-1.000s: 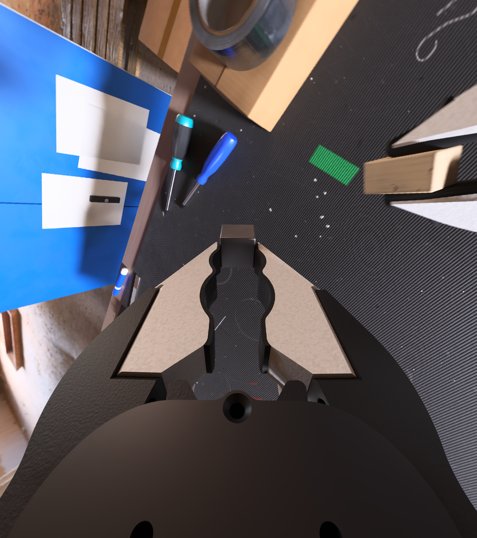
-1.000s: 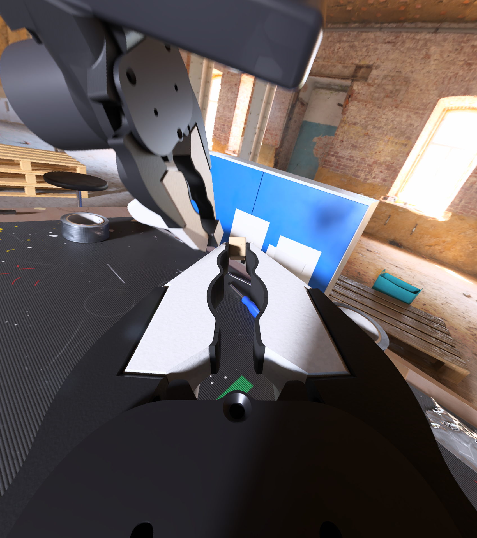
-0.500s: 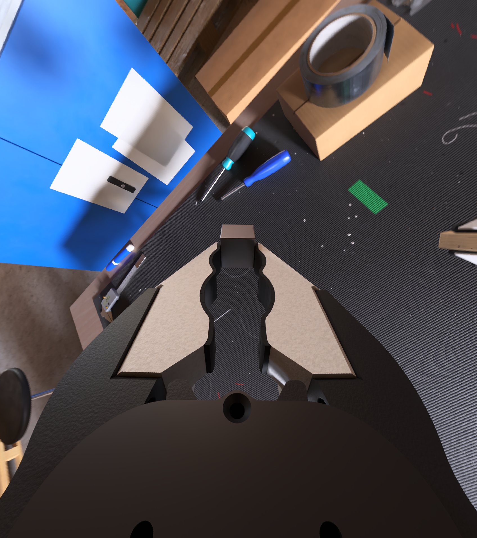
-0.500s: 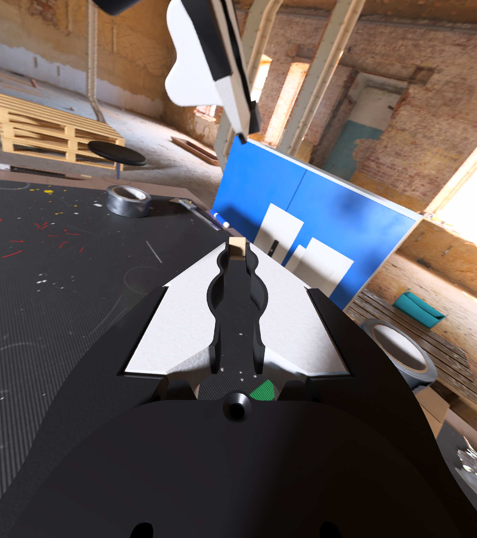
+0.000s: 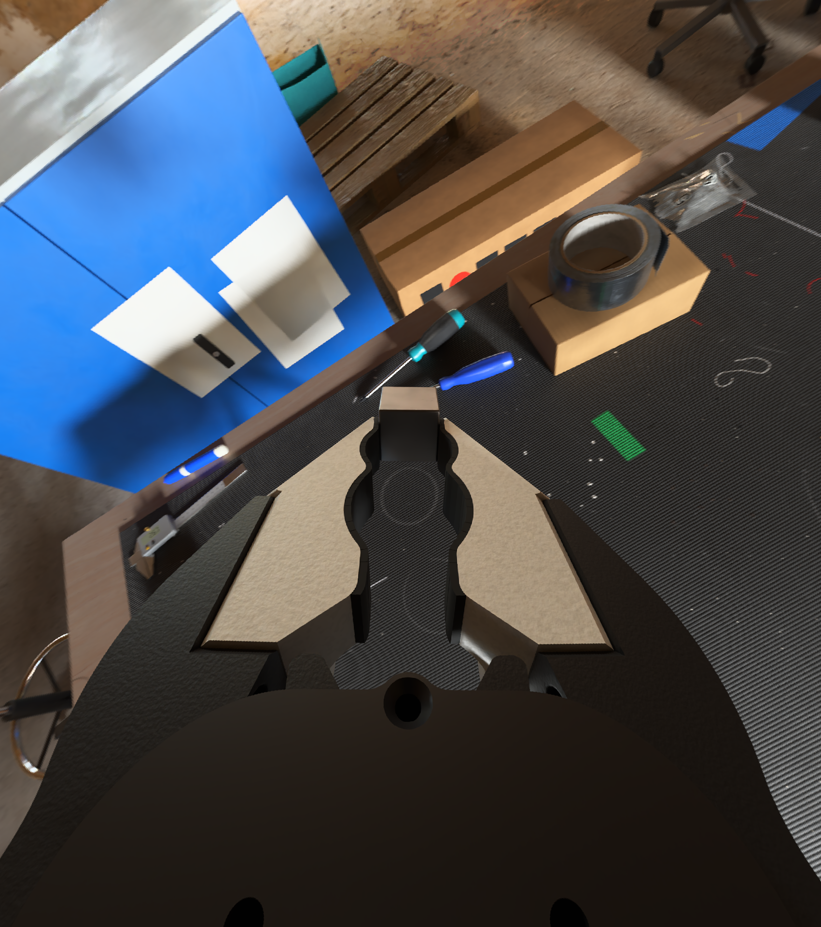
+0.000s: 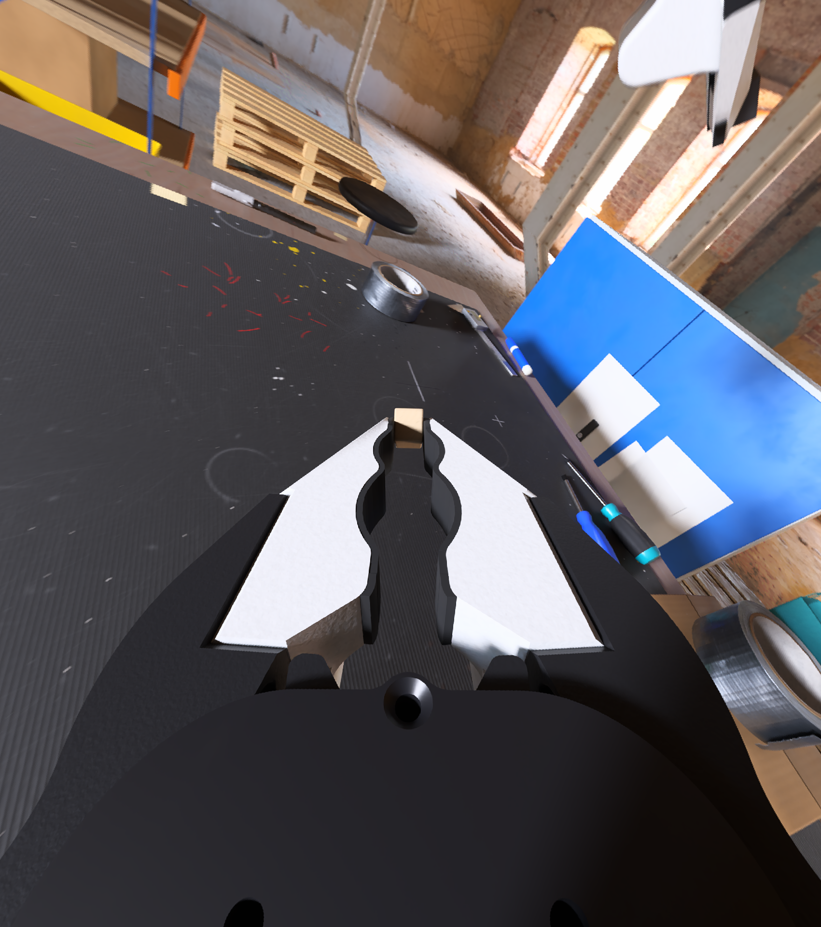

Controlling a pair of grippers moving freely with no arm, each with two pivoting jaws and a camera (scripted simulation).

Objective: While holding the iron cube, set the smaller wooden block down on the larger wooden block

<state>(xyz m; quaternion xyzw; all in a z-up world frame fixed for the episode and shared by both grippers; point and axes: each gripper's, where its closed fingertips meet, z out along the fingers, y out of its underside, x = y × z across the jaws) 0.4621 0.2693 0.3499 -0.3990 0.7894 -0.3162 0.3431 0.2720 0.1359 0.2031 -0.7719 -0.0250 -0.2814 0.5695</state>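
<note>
In the left wrist view my left gripper [image 5: 408, 432] is shut on the dark iron cube [image 5: 408, 426], held between its tan fingertips high above the black mat [image 5: 699, 577]. In the right wrist view my right gripper [image 6: 408, 432] is shut on the small pale wooden block [image 6: 408, 426], held at the tips of its white fingers above the mat [image 6: 147, 401]. Part of the left gripper [image 6: 674, 45] shows high at the top right of that view. The larger wooden block does not show in either view.
A cardboard box [image 5: 614, 326] carries a dark tape roll [image 5: 604, 256] near the mat's far edge. Two screwdrivers [image 5: 476, 368] lie beside it, and a green patch [image 5: 618, 435] marks the mat. A blue cabinet [image 5: 147, 251] stands past the table edge. A silver tape roll [image 6: 395, 291] sits far off.
The left gripper has risen and swung away with the cube, and the right gripper has left its view. The right gripper has tilted down toward the mat, still holding the block.
</note>
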